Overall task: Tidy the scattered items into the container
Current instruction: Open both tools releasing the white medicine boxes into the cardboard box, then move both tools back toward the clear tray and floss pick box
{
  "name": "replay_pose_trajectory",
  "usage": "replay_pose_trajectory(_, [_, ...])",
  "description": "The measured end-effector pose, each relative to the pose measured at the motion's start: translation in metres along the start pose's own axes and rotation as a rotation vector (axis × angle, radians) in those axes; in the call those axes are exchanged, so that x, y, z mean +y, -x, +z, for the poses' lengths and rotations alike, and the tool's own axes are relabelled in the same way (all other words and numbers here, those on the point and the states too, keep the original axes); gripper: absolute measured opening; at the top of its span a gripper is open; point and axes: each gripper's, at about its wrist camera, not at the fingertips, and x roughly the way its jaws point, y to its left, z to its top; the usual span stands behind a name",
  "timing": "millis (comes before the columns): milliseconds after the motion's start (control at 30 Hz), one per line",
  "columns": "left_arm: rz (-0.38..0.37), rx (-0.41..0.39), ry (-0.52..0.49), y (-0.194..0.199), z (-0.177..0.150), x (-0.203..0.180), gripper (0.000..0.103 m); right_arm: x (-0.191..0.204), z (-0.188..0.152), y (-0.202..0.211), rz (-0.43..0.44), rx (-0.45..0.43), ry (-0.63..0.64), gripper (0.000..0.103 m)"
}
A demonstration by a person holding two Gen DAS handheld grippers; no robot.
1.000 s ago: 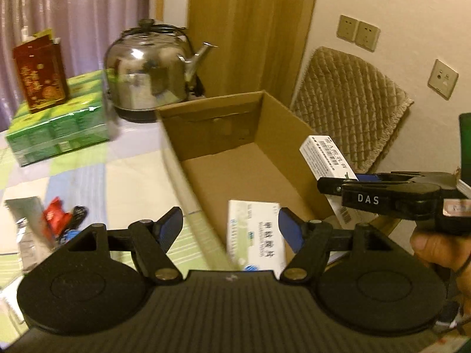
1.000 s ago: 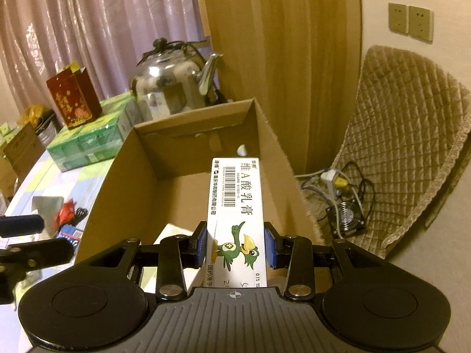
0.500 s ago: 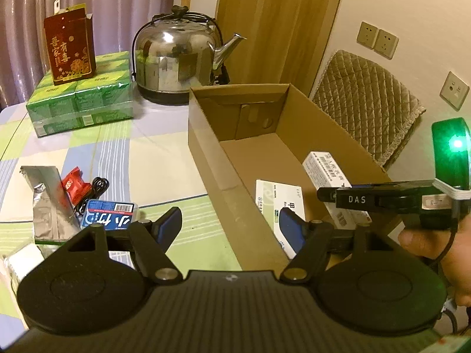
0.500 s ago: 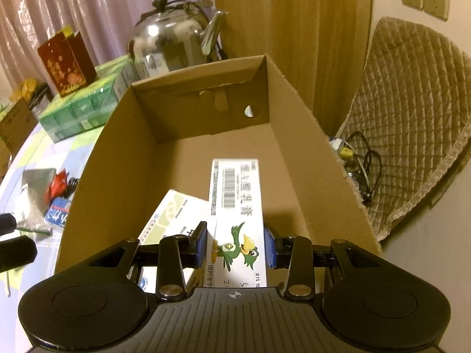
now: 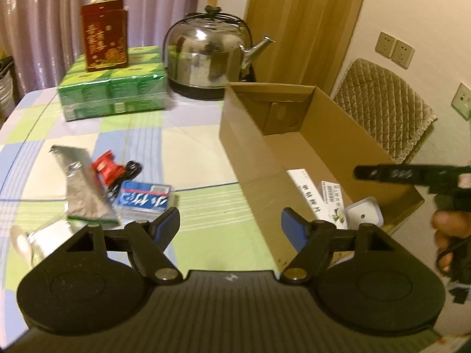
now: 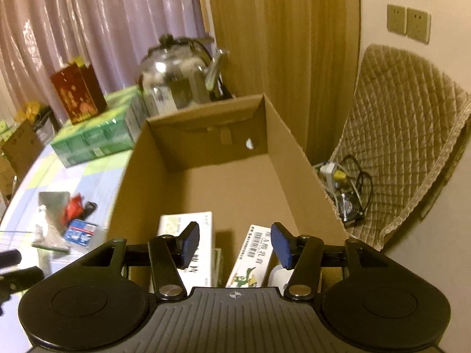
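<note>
An open cardboard box (image 5: 250,158) (image 6: 297,158) stands on the table's right side. Inside lie a white box with a green bird (image 6: 250,261) (image 5: 332,206), a larger white medicine box (image 6: 203,235) (image 5: 303,188) and a small white item (image 5: 363,216). My right gripper (image 6: 234,244) is open and empty above the box's near end. My left gripper (image 5: 229,225) is open and empty above the table by the box's left wall. On the table lie a blue box (image 5: 144,201), a silver pouch (image 5: 82,188), a red packet (image 5: 107,169) and a black cable (image 5: 131,170).
A steel kettle (image 5: 206,58) stands behind the box. A green shrink-wrapped pack (image 5: 113,88) with a red carton (image 5: 104,41) on top sits at the back left. A quilted chair (image 6: 406,135) and floor cables (image 6: 347,182) lie right of the table.
My right gripper has opened and let go of the green-bird box, which now lies in the cardboard box. My left gripper has drawn back and left toward the scattered items.
</note>
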Motion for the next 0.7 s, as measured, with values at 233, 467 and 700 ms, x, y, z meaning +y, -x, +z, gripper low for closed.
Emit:
replay_pose_trajectory(233, [0.044, 0.004, 0.031, 0.029, -0.030, 0.024, 0.073, 0.041, -0.014, 0.047, 0.071, -0.081, 0.035, 0.077])
replay_pose_trajectory(467, [0.114, 0.012, 0.083, 0.065, -0.068, 0.064, 0.078, 0.097, -0.039, 0.073, 0.165, -0.096, 0.096, 0.093])
replay_pose_trajectory(700, [0.200, 0.004, 0.143, 0.101, -0.097, 0.108, 0.087, 0.143, -0.070, 0.080, 0.247, -0.061, 0.145, 0.101])
